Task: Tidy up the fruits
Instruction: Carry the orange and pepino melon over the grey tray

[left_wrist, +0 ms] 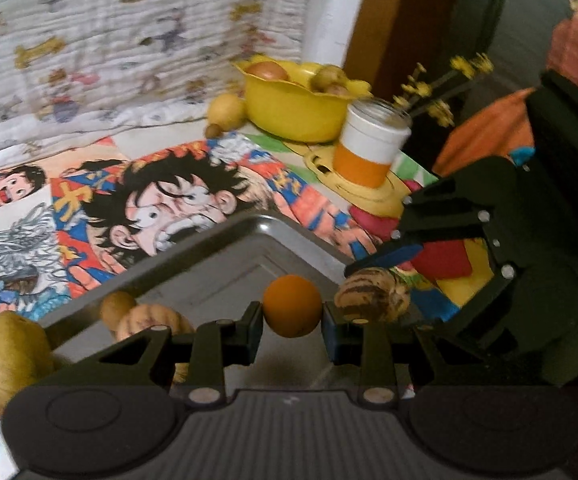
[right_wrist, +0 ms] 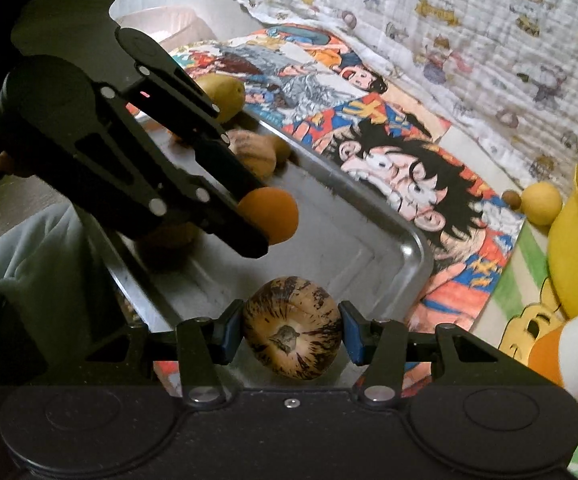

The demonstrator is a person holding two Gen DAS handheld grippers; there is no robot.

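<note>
Cartoon-printed cloth (left_wrist: 161, 200) covers your bench, with a pale quilted blanket (left_wrist: 109, 40) bunched up behind it. Sitting on that cloth is the shallow metal baking tray (left_wrist: 225, 248), and it already has fruit in it: a tan striped melon-like fruit (right_wrist: 255, 156) with a small brown fruit (right_wrist: 283, 148) against it at the tray's far end, plus another dark one half hidden under your left tool. A yellow-green pear (right_wrist: 225, 90) lies just outside that end. Over at the back, the yellow plastic bowl (left_wrist: 293, 108) carries several brownish and yellow fruits, a yellow round fruit (left_wrist: 227, 110) and a tiny brown one (left_wrist: 213, 130) rest beside it, and a white-and-orange cup (left_wrist: 369, 148) stands in front on the cloth.

Your left hand-held gripper (left_wrist: 292, 330) has its jaws pinched on the small round orange fruit (left_wrist: 292, 306), carried above the tray. Your right hand-held gripper (right_wrist: 292, 338) comes in low over the tray's near corner, jaws pressed to both sides of the striped tan-and-brown round fruit (right_wrist: 292, 326), stem end facing the camera. Both tools angle toward each other over the tray.
</note>
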